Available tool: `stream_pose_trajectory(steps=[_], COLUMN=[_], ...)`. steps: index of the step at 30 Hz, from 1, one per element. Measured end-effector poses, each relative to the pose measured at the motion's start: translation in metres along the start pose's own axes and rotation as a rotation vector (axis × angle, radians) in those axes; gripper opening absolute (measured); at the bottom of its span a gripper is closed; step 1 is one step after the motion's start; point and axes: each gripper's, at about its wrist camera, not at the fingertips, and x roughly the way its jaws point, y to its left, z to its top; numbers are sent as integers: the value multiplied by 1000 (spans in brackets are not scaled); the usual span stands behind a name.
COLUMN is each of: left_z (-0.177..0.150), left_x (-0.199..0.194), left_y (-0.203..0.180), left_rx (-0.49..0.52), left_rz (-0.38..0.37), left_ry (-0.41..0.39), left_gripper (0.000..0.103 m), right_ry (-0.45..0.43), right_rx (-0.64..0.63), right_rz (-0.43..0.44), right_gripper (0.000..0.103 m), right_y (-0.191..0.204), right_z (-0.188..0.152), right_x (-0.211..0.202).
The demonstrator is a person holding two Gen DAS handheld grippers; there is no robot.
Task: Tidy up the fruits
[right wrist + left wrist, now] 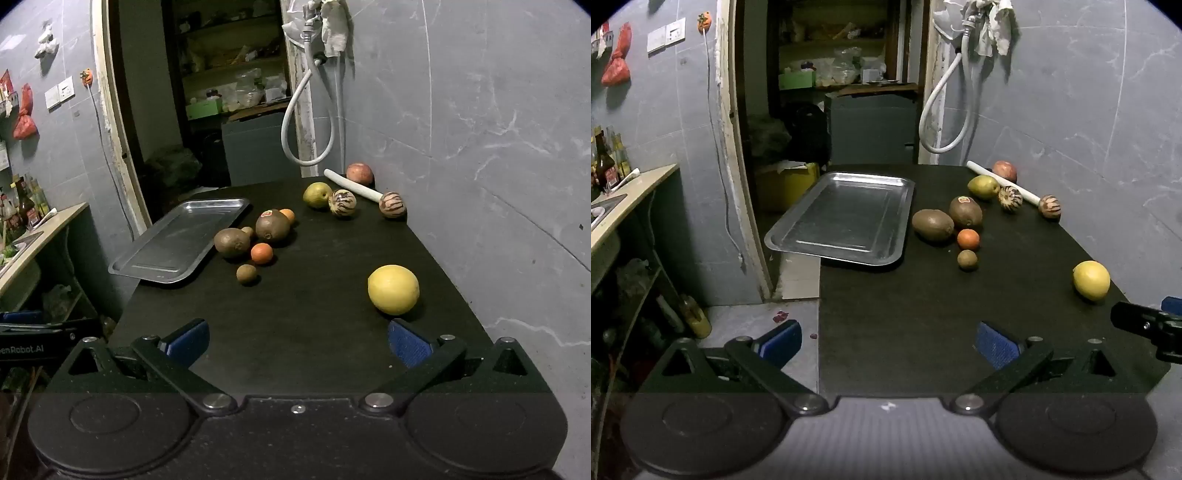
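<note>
An empty steel tray (846, 218) (177, 240) lies at the far left of the black table, overhanging its edge. Right of it lie two brown kiwis (932, 225) (232, 242), a small orange (968, 239) (262, 253), a small brown fruit (967, 260) (246, 274), a green pear (983, 187) (317, 195), two striped round fruits (1010, 199) (342, 202), a red apple (1004, 171) (360, 173) and a yellow lemon (1091, 280) (393, 290). My left gripper (888, 343) is open at the table's near left edge. My right gripper (298, 341) is open just short of the lemon.
A white rod (1004, 182) (352, 186) lies by the right wall behind the fruit. A counter with bottles (607, 166) stands at the left. A dark doorway with shelves (846, 74) is behind the table. A white hose (306, 122) hangs on the wall.
</note>
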Motion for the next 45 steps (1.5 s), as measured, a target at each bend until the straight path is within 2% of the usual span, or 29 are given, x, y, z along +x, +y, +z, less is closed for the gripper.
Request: stream_pose_trajectory(steps=[23, 45], left_z=[-2, -1], left_x=[1, 4], left_y=[8, 3], left_rx=[-20, -14], left_rz=[-27, -18], left_ry=[13, 30], left_gripper=[102, 102], right_ry=[2, 6], right_rx=[0, 5], right_rz=[0, 0], right_gripper=[103, 103], right_y=[1, 1], right_z=[1, -1], right_x=[1, 4])
